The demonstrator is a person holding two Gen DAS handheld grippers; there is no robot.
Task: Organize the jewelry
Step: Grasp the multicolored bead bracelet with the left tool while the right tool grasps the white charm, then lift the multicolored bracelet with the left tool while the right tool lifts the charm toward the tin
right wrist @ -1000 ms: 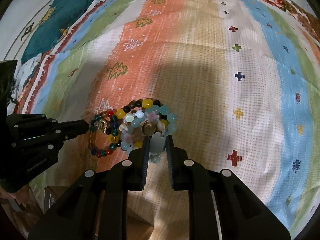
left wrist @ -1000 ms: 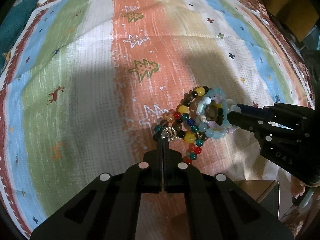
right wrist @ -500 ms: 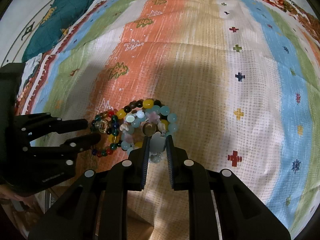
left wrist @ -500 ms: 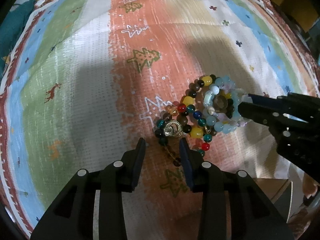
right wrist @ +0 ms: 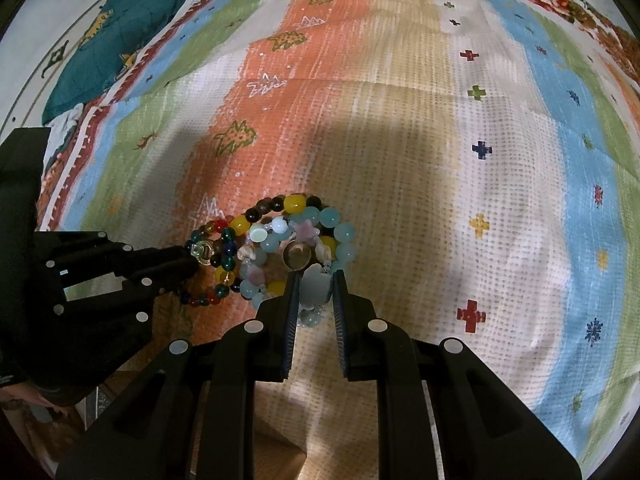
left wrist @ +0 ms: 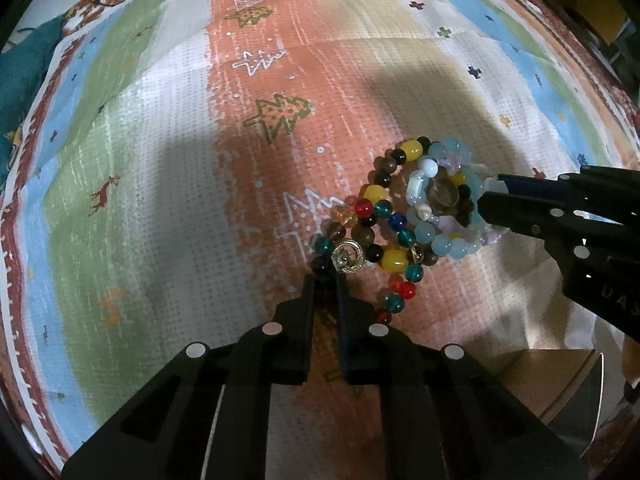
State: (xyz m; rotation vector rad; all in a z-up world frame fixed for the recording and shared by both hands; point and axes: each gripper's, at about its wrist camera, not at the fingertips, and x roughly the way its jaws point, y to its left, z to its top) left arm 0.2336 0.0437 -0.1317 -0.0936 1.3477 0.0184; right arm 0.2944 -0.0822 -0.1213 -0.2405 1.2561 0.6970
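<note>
A pile of bead bracelets lies on the striped cloth. A multicoloured bracelet (left wrist: pixel 384 236) with a small silver ring charm (left wrist: pixel 349 258) overlaps a pale blue bracelet (left wrist: pixel 448 216) with a brass ring (left wrist: pixel 443 196). My left gripper (left wrist: pixel 325 280) is closed on the dark beads at the multicoloured bracelet's near end, beside the charm. My right gripper (right wrist: pixel 314 276) is shut on a pale pendant (right wrist: pixel 315 289) of the pale blue bracelet (right wrist: pixel 340 240). The multicoloured bracelet (right wrist: pixel 228 248) lies to its left.
The striped cloth (left wrist: pixel 160 160) with tree and cross patterns covers the whole surface. A teal cushion (right wrist: pixel 120 40) lies at the far left. A cardboard box (left wrist: pixel 540 384) sits below the cloth's near edge.
My left gripper was shut by the charm, opened and drew back, then moved forward and closed on the multicoloured bracelet's near end. My right gripper has kept its hold.
</note>
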